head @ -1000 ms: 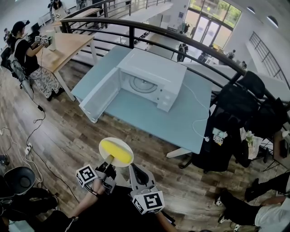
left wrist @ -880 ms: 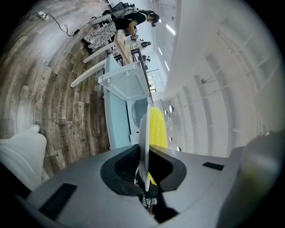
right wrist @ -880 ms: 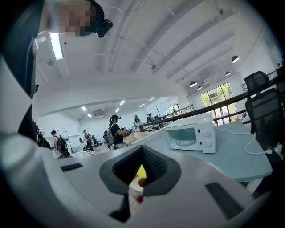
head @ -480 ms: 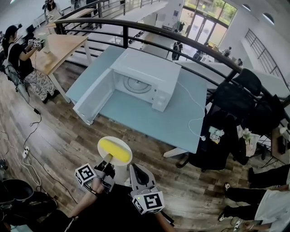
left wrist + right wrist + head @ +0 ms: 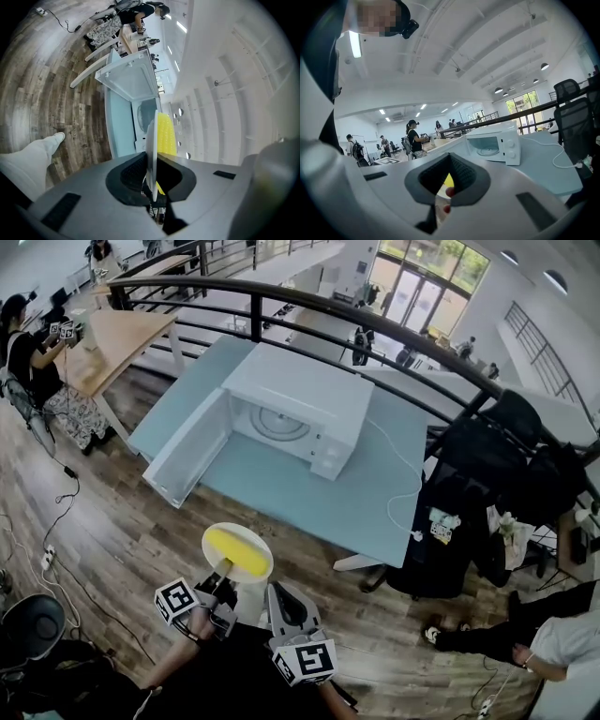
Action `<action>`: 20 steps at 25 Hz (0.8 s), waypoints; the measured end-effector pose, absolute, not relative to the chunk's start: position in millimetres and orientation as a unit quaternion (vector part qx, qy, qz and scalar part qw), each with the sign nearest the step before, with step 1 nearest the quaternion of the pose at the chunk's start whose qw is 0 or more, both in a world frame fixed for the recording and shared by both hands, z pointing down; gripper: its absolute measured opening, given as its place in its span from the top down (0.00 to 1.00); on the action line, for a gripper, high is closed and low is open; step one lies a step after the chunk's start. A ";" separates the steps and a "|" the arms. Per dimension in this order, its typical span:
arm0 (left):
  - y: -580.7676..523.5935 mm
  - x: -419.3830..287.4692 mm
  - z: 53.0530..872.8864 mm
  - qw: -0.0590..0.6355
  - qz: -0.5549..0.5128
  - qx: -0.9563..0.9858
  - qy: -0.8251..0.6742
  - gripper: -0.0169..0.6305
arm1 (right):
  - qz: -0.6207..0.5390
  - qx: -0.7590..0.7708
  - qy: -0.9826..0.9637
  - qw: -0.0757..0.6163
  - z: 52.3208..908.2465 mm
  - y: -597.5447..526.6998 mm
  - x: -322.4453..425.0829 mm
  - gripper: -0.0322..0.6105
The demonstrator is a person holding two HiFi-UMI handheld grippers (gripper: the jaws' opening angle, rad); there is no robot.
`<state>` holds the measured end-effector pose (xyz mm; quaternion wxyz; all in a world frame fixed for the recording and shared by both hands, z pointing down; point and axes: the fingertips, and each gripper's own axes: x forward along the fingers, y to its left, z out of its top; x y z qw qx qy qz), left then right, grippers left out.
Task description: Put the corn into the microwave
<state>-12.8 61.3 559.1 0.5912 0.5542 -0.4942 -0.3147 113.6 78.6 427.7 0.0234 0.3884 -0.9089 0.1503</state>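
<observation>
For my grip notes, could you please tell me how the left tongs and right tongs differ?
The left tongs clamp the rim of the white plate carrying the corn; the right tongs are shut on nothing. The left tongs are rolled, jaws above and below the plate; the right tongs' jaws sit side by side. Both point toward the open microwave.

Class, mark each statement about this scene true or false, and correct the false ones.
1. The microwave has its door open. True.
2. The corn is inside the microwave. False: the corn lies on the plate, outside it.
3. The left gripper is shut on the plate's rim. True.
4. The table under the microwave is brown wood. False: it is light blue.
</observation>
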 end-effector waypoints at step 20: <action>-17.5 -23.1 563.7 0.604 -0.312 0.538 -0.499 0.93 | 0.165 0.390 -0.905 0.038 435.3 0.4 101.4 0.94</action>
